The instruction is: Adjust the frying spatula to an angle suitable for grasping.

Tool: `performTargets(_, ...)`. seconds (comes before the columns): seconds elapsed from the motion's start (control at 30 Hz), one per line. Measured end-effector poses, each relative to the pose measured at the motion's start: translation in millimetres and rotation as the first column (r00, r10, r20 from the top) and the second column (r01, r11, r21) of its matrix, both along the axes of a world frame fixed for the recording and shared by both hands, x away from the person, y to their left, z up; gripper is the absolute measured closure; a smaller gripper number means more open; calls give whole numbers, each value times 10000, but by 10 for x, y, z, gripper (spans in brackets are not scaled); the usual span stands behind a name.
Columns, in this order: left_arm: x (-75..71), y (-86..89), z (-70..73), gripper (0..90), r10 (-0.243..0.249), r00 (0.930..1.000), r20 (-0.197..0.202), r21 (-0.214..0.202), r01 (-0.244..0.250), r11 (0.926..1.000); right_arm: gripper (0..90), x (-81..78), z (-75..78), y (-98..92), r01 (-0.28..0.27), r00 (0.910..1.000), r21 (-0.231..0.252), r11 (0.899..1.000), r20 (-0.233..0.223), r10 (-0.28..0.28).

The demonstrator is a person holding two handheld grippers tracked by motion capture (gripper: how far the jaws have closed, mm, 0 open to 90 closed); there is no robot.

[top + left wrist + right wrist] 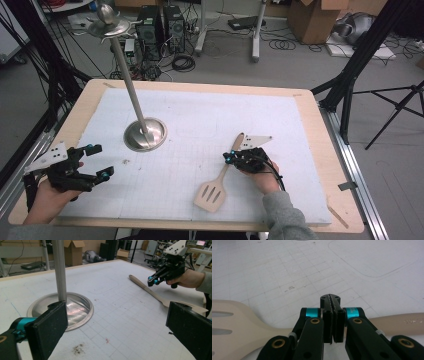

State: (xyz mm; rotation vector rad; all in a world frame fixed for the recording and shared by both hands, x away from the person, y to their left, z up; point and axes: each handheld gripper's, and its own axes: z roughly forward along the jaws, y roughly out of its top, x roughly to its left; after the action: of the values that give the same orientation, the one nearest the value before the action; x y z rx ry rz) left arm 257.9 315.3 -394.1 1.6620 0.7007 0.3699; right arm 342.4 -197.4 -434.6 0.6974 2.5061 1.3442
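the wooden spatula [220, 180] is lying flat near the counter's [305, 150] front edge, right of centre, slotted blade toward the person. the right claw [228, 159] is hovering over its handle with jaws pressed fully together, gripping nothing, probably lining up before opening to pinch it. the left claw [98, 161] is waiting wide open at the front left corner, facing the metal stand [145, 134], whose base is sitting left of centre.
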Motion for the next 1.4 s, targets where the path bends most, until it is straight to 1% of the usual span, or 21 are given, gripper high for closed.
performTargets(0.07,-2,2,-1,44,23,10000,0,10,-23,10000,897,8,-8,9,-30,10000,-21,10000,-34,30)
performTargets(0.1,-3,5,-4,44,19,10000,-8,24,-19,10000,897,29,-27,34,-50,9998,-123,9999,-180,47)
performTargets(0.13,-6,4,-8,44,42,10000,-35,-2,-42,10000,897,39,-37,47,-67,9998,-184,9998,-192,63)
performTargets(0.2,-9,10,-22,44,60,9999,-121,93,-59,9999,897,55,-53,75,-112,9996,-233,9997,-271,106)
performTargets(0.37,-14,13,-37,44,78,9998,-184,195,-74,9998,897,72,-72,146,-254,9992,-462,9986,-306,240)
performTargets(0.4,-16,13,-39,44,91,9998,-190,217,-87,9997,897,79,-91,173,-269,9988,-599,9978,-428,244)
performTargets(0.43,-19,16,-39,44,90,9998,-193,265,-85,9996,897,79,-91,173,-269,9988,-599,9978,-428,244)
performTargets(0.47,-20,20,-41,44,91,9998,-193,278,-85,9996,897,85,-117,196,-336,9982,-910,9953,-521,289)
performTargets(0.6,-19,28,-47,44,111,9997,-234,287,-104,9995,899,89,-114,193,-327,9977,-954,9949,-628,267)
performTargets(0.67,-16,32,-58,44,118,9995,-298,342,-108,9994,900,84,-101,183,-337,9964,-1036,9941,-803,254)
performTargets(0.73,-14,31,-63,44,103,9994,-324,368,-91,9993,900,75,-94,177,-301,9961,-1083,9937,-853,209)
performTargets(0.93,0,19,-76,45,47,9992,-401,452,-28,9990,900,45,-59,152,-245,9962,-1235,9920,-857,139)
performTargets(0.97,10,8,-86,44,46,9990,-455,464,-24,9989,900,45,-62,147,-222,9967,-1226,9922,-805,124)
performTargets(1.27,41,-20,-96,44,-62,9986,-526,540,91,9985,900,21,-55,93,-208,9953,-1231,9922,-966,89)
performTargets(1.33,50,-23,-99,44,-61,9985,-548,525,90,9986,900,-2,-53,62,-201,9937,-1208,9925,-1115,66)
performTargets(1.4,59,-26,-102,44,-61,9985,-543,529,90,9986,900,-10,-56,39,-240,9939,-1169,9928,-1100,111)
